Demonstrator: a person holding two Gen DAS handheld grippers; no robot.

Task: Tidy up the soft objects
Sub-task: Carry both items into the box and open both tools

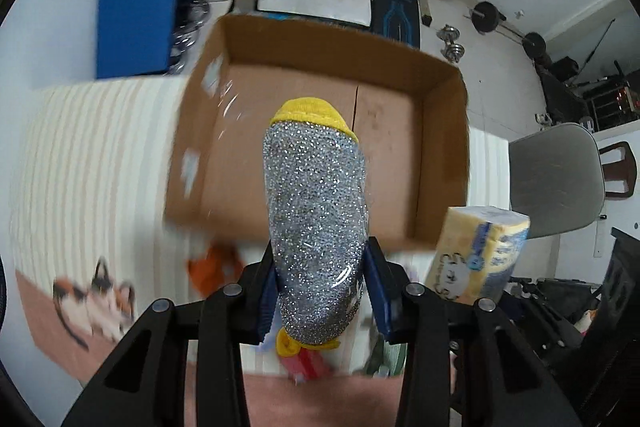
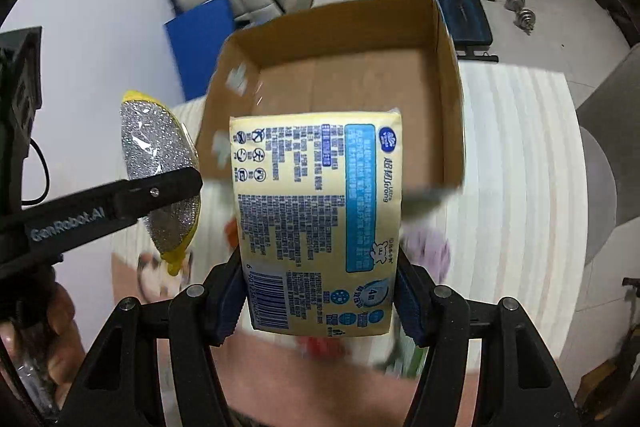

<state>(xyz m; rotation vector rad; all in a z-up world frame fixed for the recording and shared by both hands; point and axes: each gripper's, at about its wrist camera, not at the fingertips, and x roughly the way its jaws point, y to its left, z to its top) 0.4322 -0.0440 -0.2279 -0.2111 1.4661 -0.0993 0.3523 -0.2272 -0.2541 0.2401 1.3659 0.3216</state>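
Note:
My left gripper [image 1: 320, 291] is shut on a silver glitter scrub sponge with yellow edging [image 1: 316, 207], held in the air before the near wall of an open cardboard box [image 1: 440, 147]. The sponge [image 2: 156, 151] and left gripper also show at the left of the right wrist view. My right gripper [image 2: 320, 291] is shut on a yellow tissue pack with blue print [image 2: 316, 219], held in the air in front of the same box [image 2: 448, 115]. The pack also shows in the left wrist view [image 1: 476, 259]. The box looks empty inside.
The box stands on a striped white cloth [image 1: 100, 155] with a cat picture [image 1: 96, 303]. Blurred soft items lie below the grippers: something orange [image 1: 216, 267], red [image 2: 320, 343], purple [image 2: 428, 251]. A grey chair [image 1: 556, 175], a blue mat [image 1: 136, 15] and weights stand around.

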